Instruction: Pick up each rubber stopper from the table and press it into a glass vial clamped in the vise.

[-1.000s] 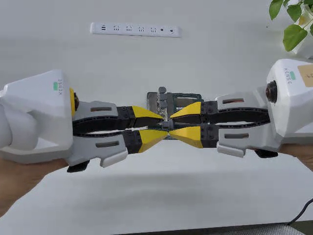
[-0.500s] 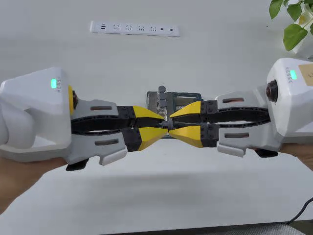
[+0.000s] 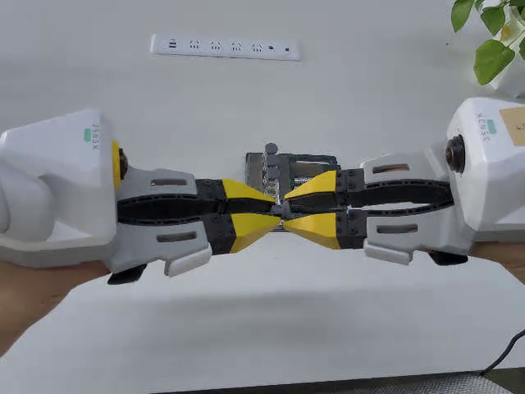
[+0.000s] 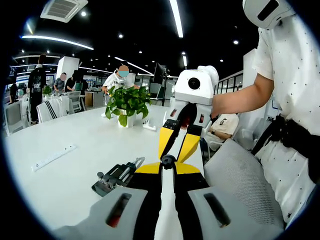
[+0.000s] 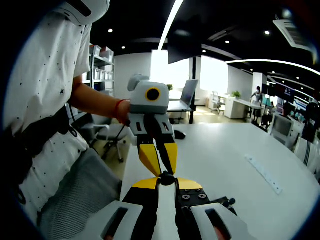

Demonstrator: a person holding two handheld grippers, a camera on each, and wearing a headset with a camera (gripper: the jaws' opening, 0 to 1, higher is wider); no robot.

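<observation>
L gripper (image 3: 274, 212) reaches in from the left, R gripper (image 3: 289, 212) from the right. Both are held level and point straight at each other, tips meeting nose-to-nose mid-frame. The yellow fingers (image 3: 246, 191) on each bow apart, then pinch together at the tips. Bare forearms (image 3: 33, 287) show at both lower edges behind the white housings.

On the table (image 3: 262, 312), vise (image 3: 279, 171) centre, power strip (image 3: 225, 48) behind it, plant (image 3: 492, 49) far right.

One left claw (image 3: 276, 208), one right claw (image 3: 287, 208), one vise (image 3: 269, 169), one plant (image 3: 492, 45), perhaps one stopper (image 4: 167, 161)
</observation>
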